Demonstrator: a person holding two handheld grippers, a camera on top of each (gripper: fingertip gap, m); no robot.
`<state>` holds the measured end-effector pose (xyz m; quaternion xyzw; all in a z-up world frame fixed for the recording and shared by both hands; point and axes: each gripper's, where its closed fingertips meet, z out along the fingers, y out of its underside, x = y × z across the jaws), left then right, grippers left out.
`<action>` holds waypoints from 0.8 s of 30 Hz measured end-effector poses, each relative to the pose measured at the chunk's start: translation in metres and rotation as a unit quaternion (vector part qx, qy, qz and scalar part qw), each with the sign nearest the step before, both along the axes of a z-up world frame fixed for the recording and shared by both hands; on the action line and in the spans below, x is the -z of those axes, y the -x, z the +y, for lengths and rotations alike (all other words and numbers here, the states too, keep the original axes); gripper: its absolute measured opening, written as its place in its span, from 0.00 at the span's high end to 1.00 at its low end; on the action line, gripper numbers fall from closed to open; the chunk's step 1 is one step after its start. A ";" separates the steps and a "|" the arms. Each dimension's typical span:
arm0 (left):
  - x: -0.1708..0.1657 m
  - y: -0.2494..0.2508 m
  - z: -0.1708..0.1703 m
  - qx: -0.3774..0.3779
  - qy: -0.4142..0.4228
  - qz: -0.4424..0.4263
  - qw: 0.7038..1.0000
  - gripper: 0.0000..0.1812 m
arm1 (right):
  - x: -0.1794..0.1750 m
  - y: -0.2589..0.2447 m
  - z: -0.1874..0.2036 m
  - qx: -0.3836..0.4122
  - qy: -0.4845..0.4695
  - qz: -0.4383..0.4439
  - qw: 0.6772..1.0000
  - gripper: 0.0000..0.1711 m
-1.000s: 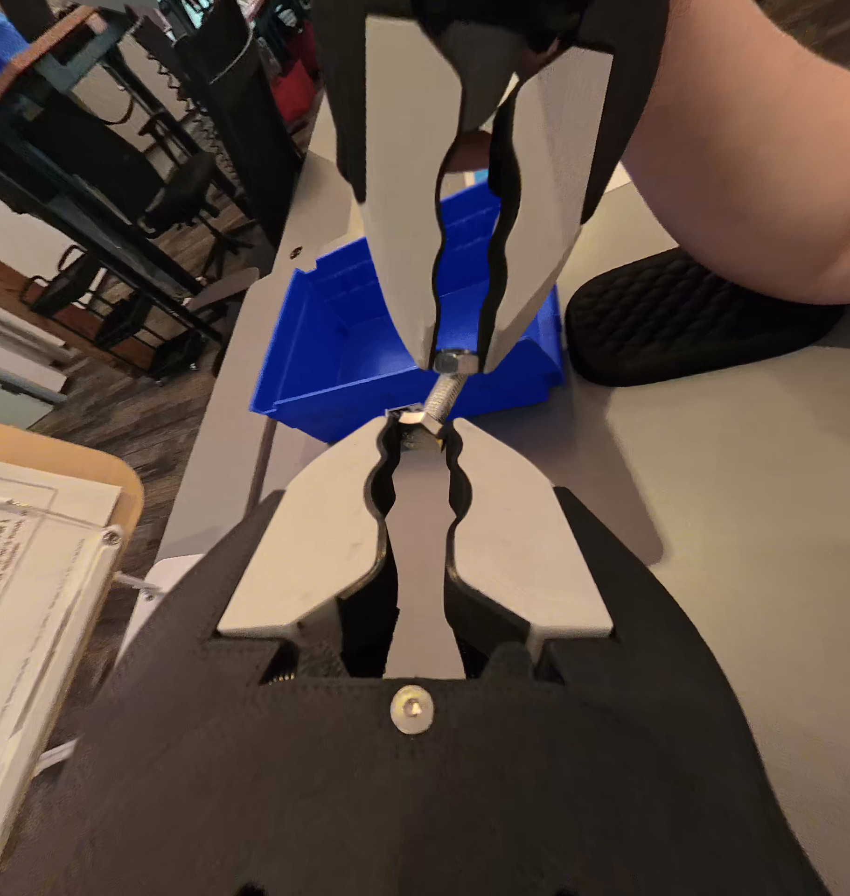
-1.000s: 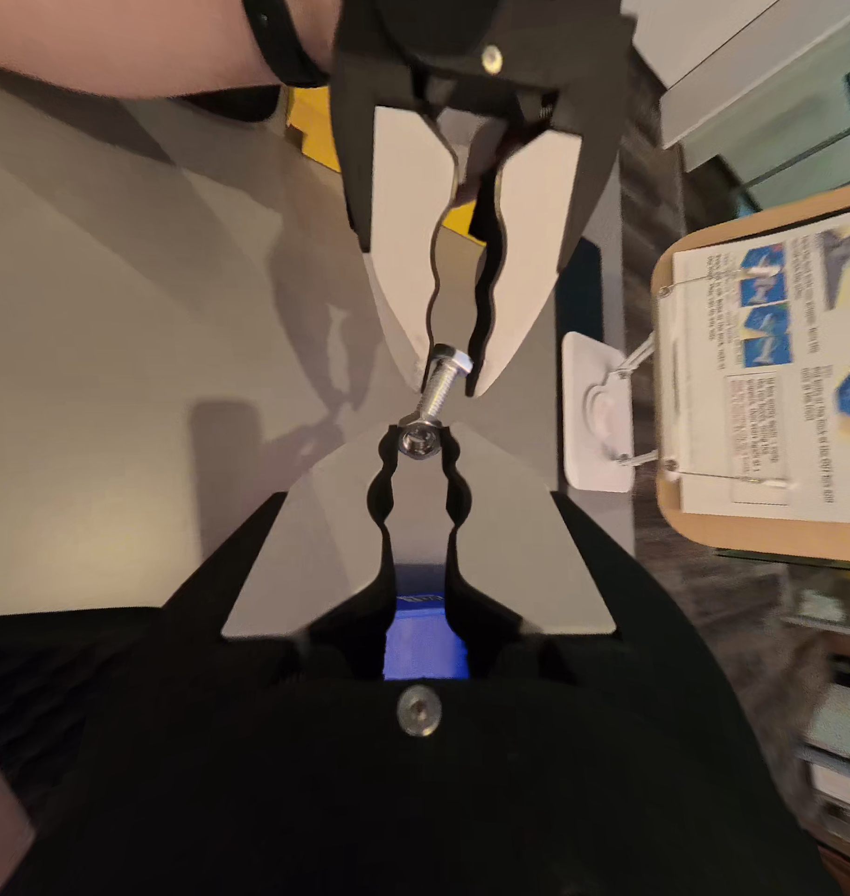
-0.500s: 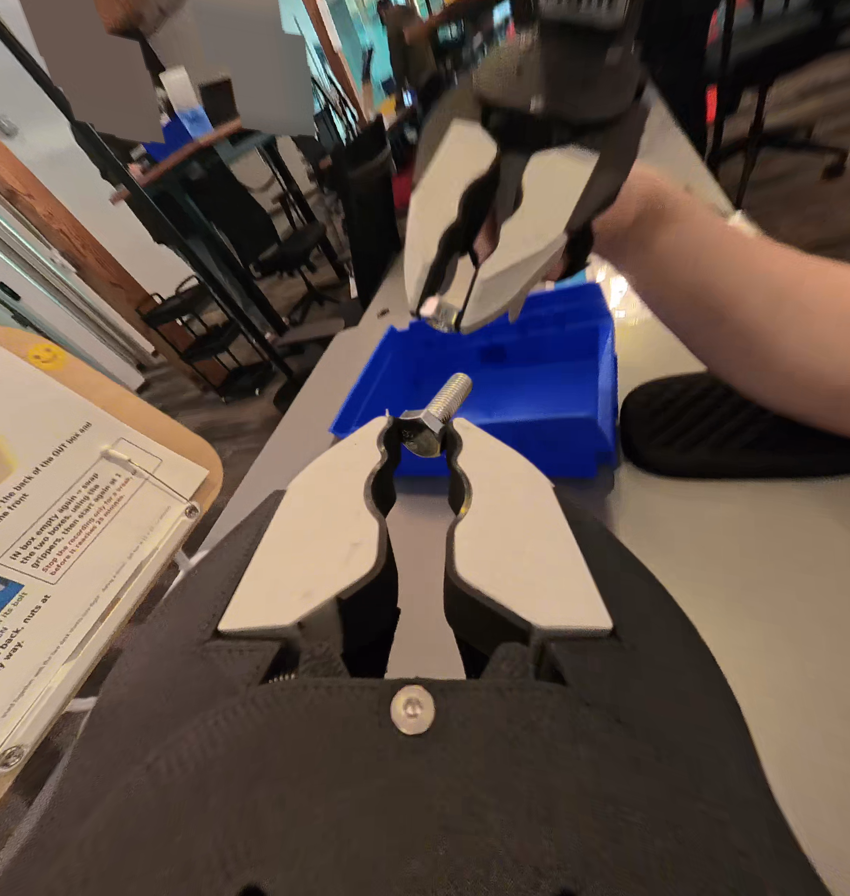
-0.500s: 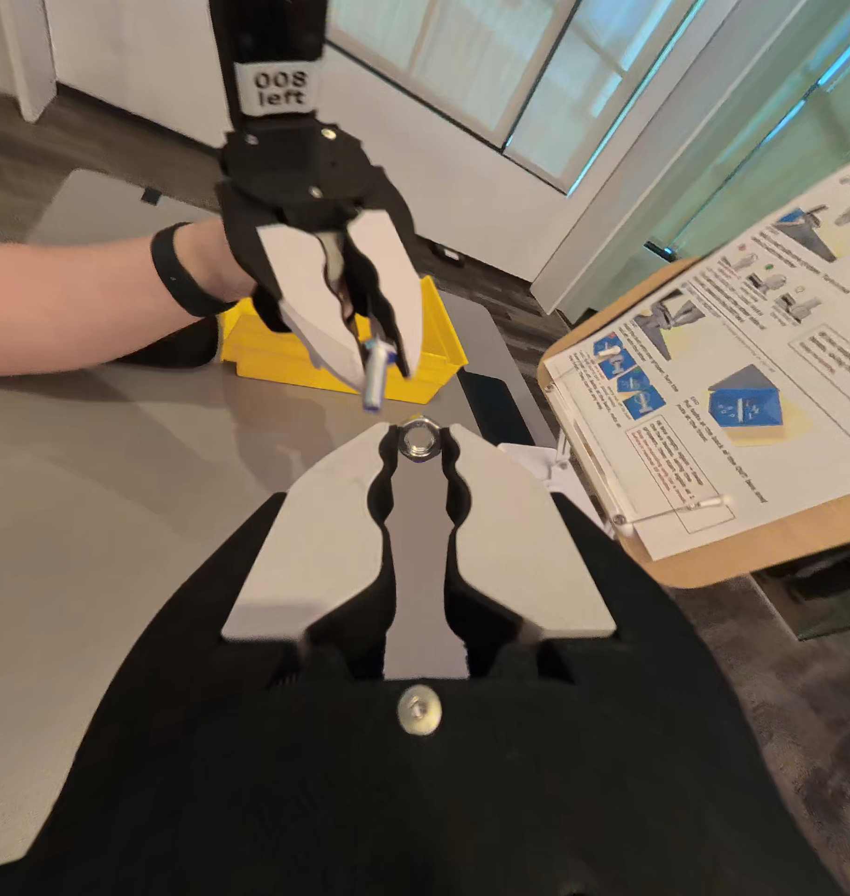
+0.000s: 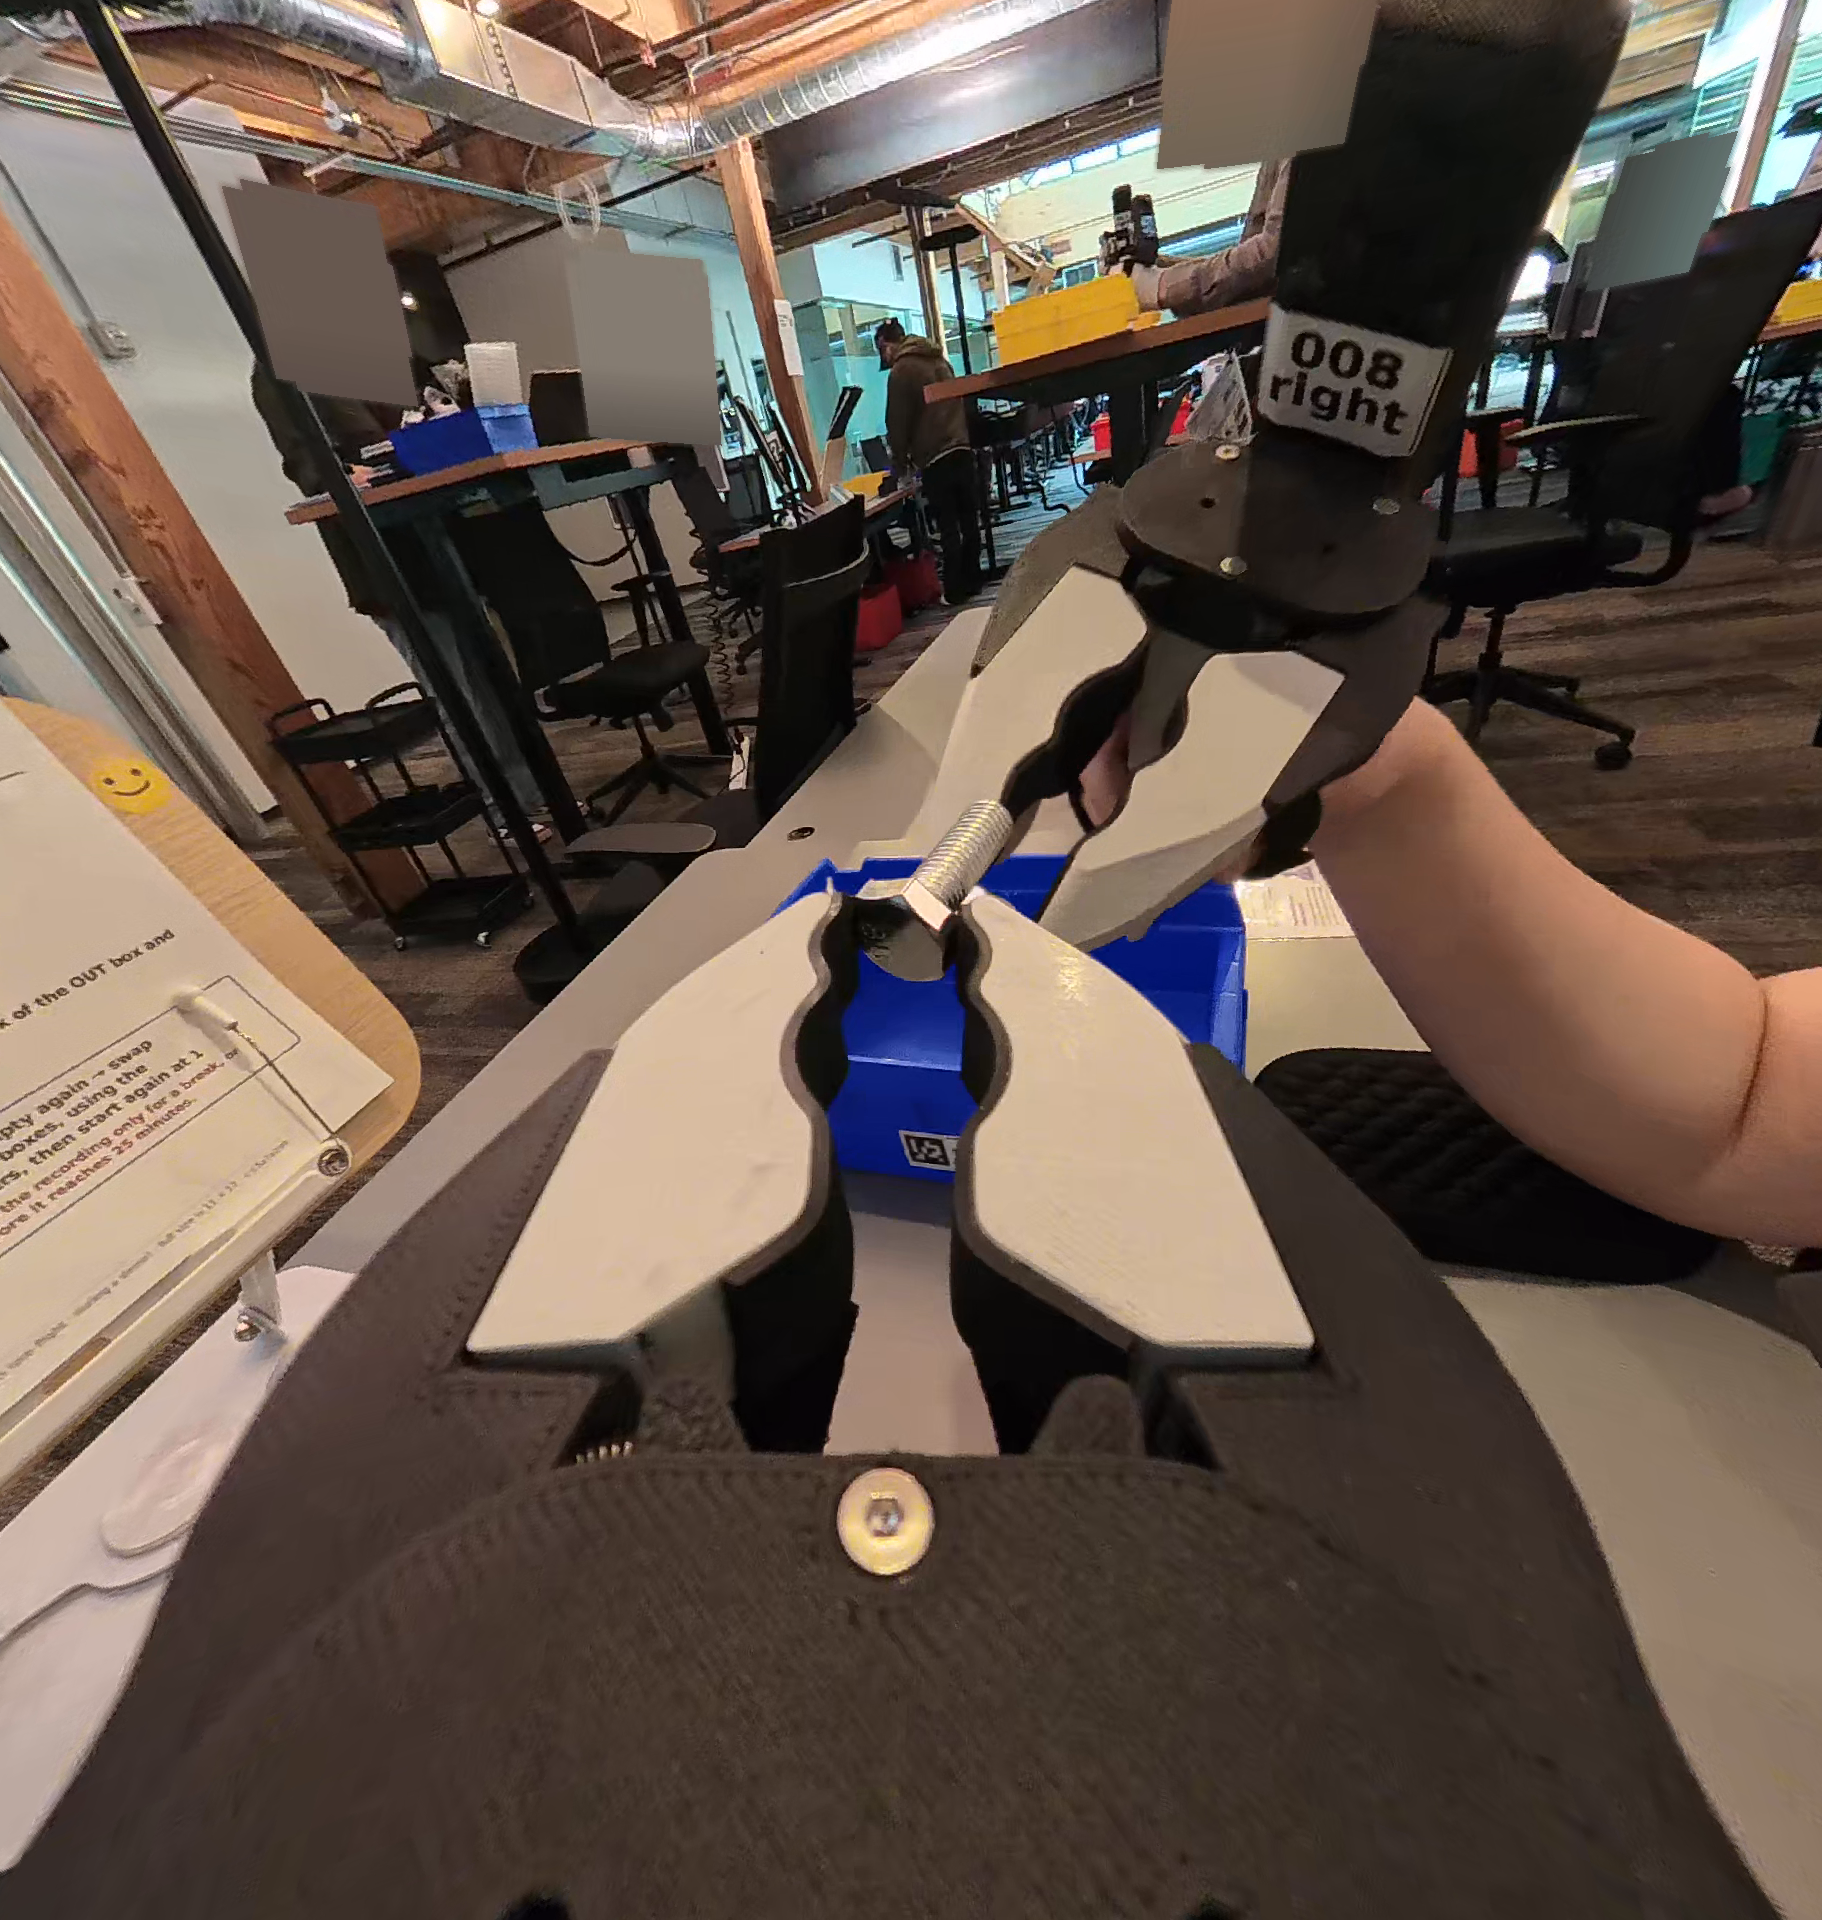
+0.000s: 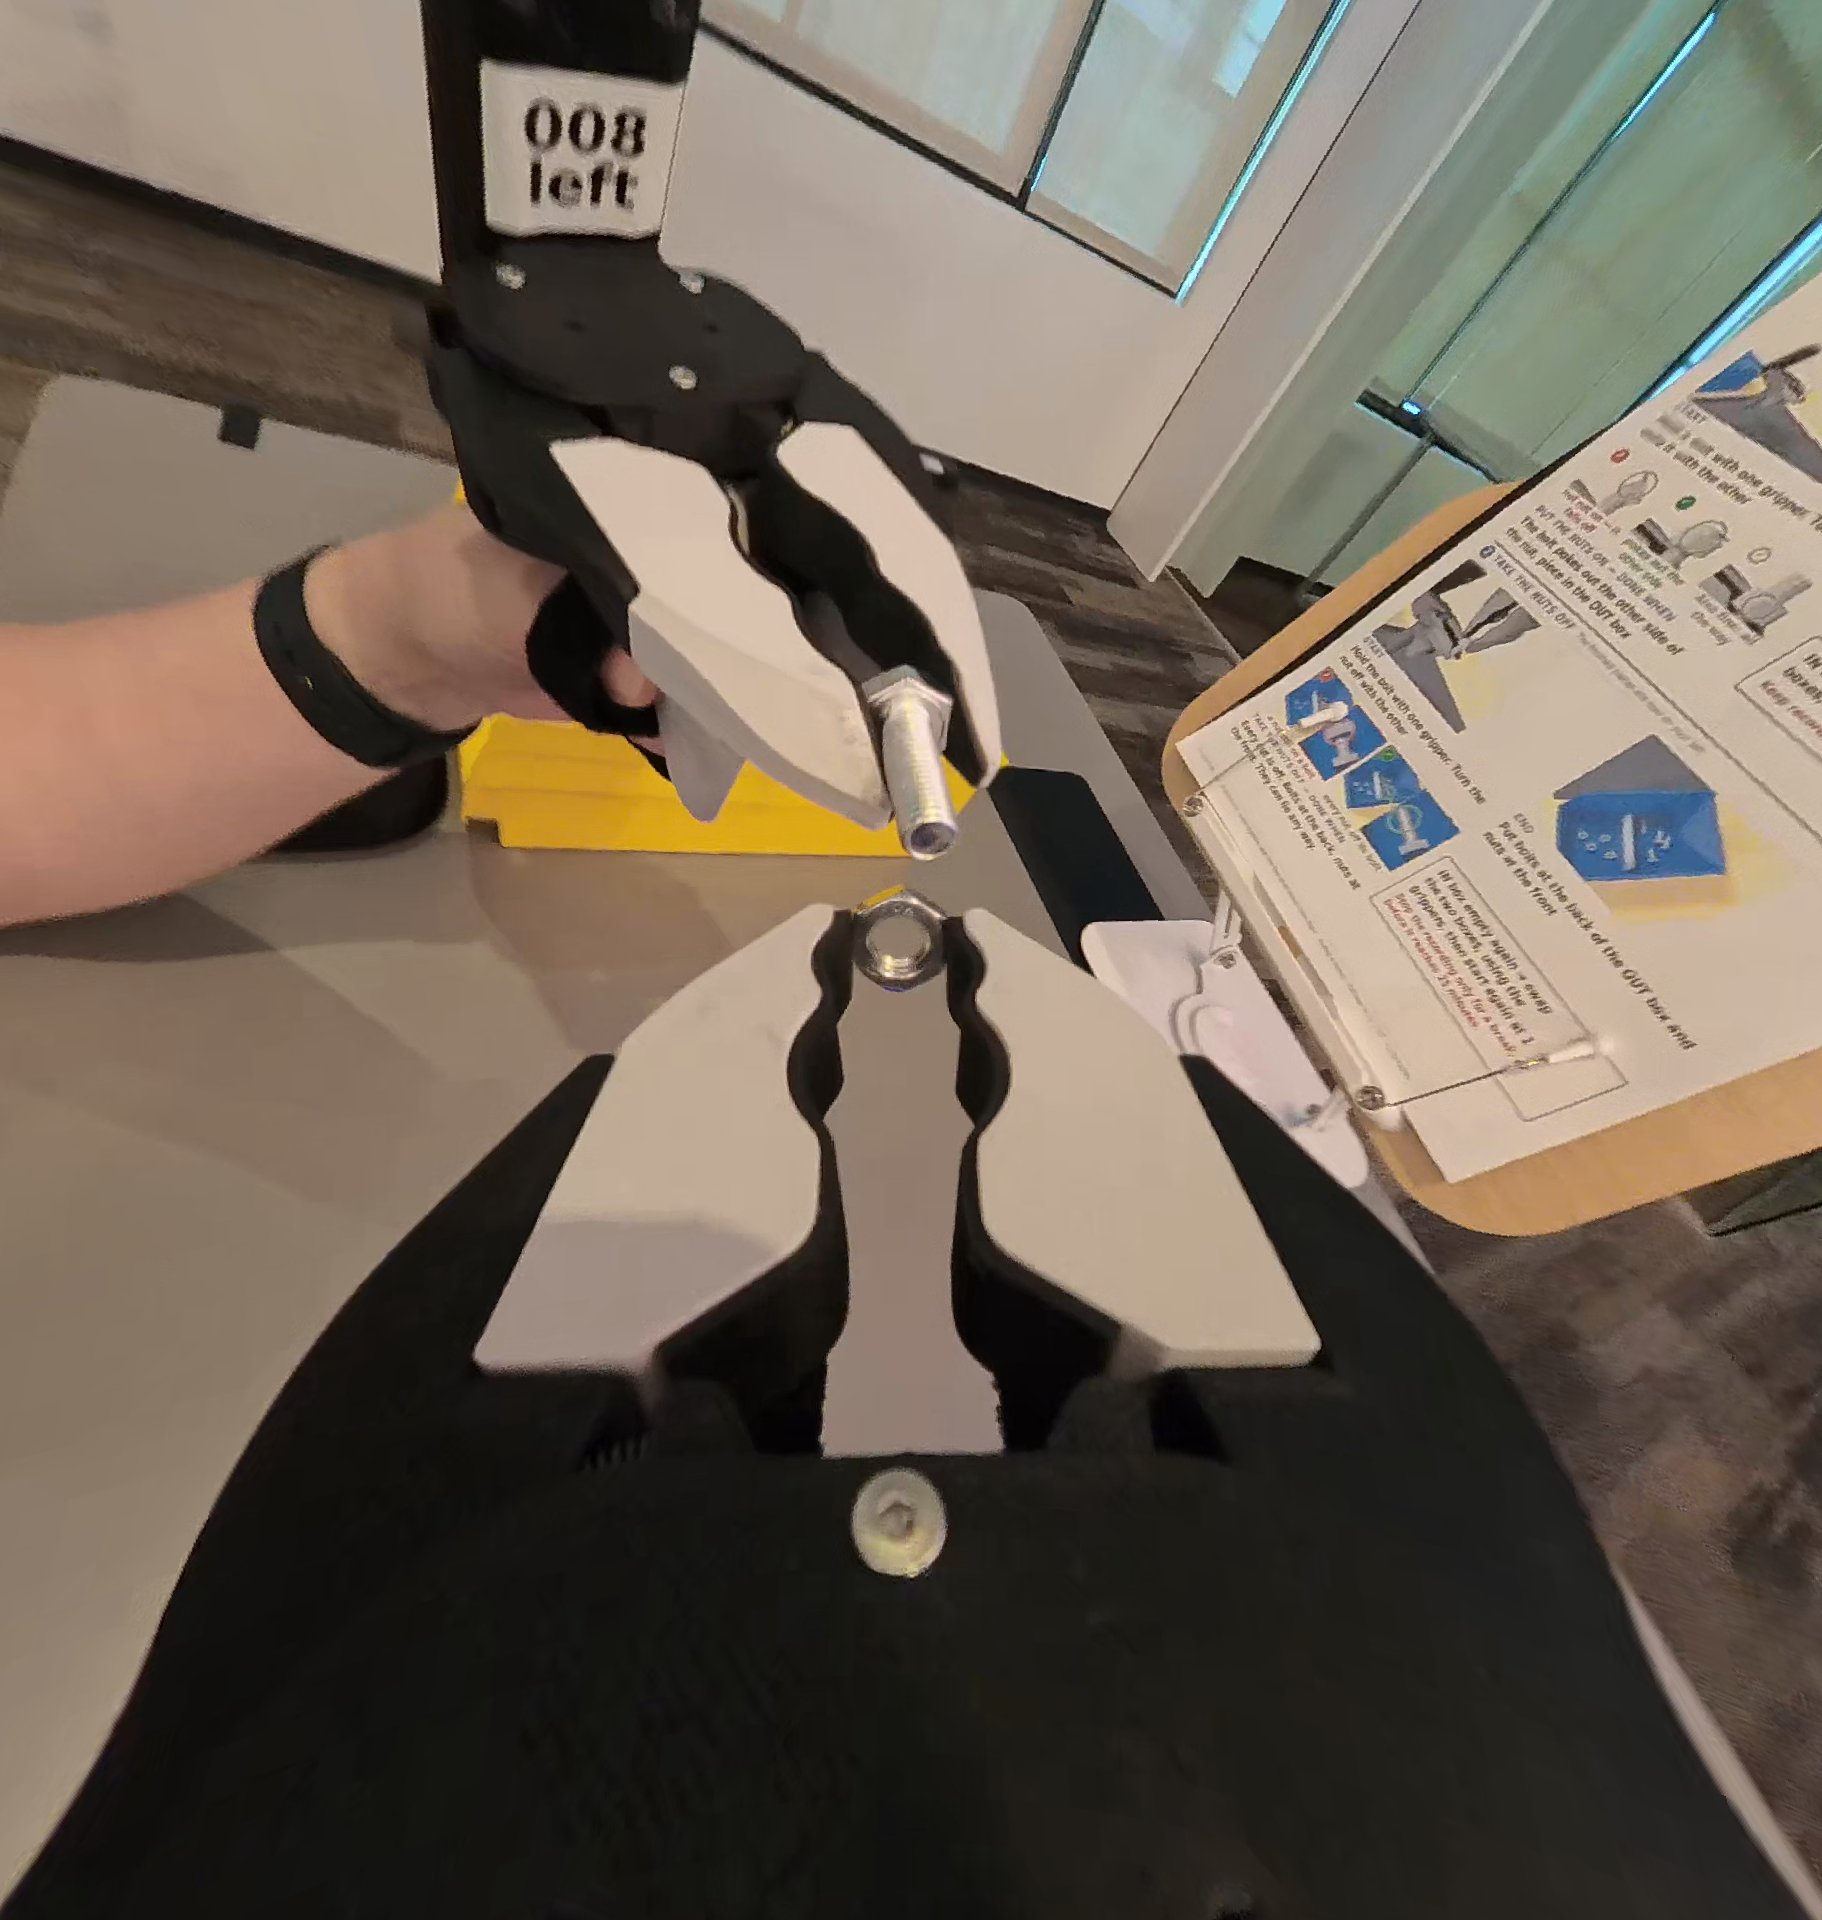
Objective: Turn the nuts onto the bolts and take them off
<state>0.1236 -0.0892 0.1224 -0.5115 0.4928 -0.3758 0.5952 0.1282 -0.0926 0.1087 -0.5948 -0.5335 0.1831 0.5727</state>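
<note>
Grey and smooth, the tabletop (image 6: 263,1195) runs under both tools, with a wooden board (image 6: 1572,1164) carrying an instruction sheet (image 6: 1572,831) propped at its edge on a white stand (image 6: 1198,987). A black padded rest (image 5: 1458,1164) lies under the person's forearm (image 5: 1561,1039). A blue bin (image 5: 1115,987) sits on the tabletop in the left wrist view, and a yellow bin (image 6: 616,800) in the right wrist view. Beyond that is an open workroom with a wood-look floor, black office chairs, dark-framed desks, exposed ducts overhead and glass-panelled walls.

The left tongs (image 5: 902,914) are closed down to a narrow gap and pinch the hexagonal head of a silver bolt (image 5: 954,857), whose threaded shank sticks out past the tips. The right tongs (image 6: 899,920) are likewise nearly closed, gripping a silver nut (image 6: 896,945) right at their tips, its hole facing the camera.

In the right wrist view the left tongs (image 6: 912,727) hang above and just beyond the nut, the bolt (image 6: 912,764) pointing downwards with its threaded end near the nut but apart from it. In the left wrist view the right tongs (image 5: 1032,862) cross behind the bolt's end; the nut there is hidden, so whether anything touches is hard to say from that side.
</note>
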 end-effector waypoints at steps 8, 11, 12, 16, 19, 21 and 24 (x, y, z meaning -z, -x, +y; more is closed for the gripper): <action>0.007 -0.003 0.003 -0.013 0.000 0.024 1.000 0.90 | -0.004 -0.001 0.001 0.003 0.040 0.030 0.999 0.89; 0.010 -0.004 0.004 -0.013 0.003 0.030 0.999 0.90 | -0.005 0.000 0.002 0.001 0.061 0.045 0.997 0.90; 0.011 -0.004 0.005 -0.016 0.002 0.033 0.999 0.90 | -0.006 0.000 0.002 -0.002 0.068 0.051 0.996 0.90; 0.014 -0.004 0.007 -0.026 0.001 0.046 0.999 0.90 | -0.007 0.004 -0.003 -0.024 0.093 0.071 0.993 0.89; 0.018 -0.005 0.007 -0.026 0.002 0.055 0.998 0.90 | -0.007 0.007 -0.005 -0.034 0.101 0.074 0.991 0.89; 0.019 -0.006 0.007 -0.025 0.005 0.057 0.998 0.90 | -0.006 0.008 -0.006 -0.038 0.103 0.075 0.991 0.89; 0.021 -0.006 0.008 -0.023 0.016 0.059 0.998 0.90 | -0.007 0.012 -0.008 -0.054 0.113 0.084 0.989 0.90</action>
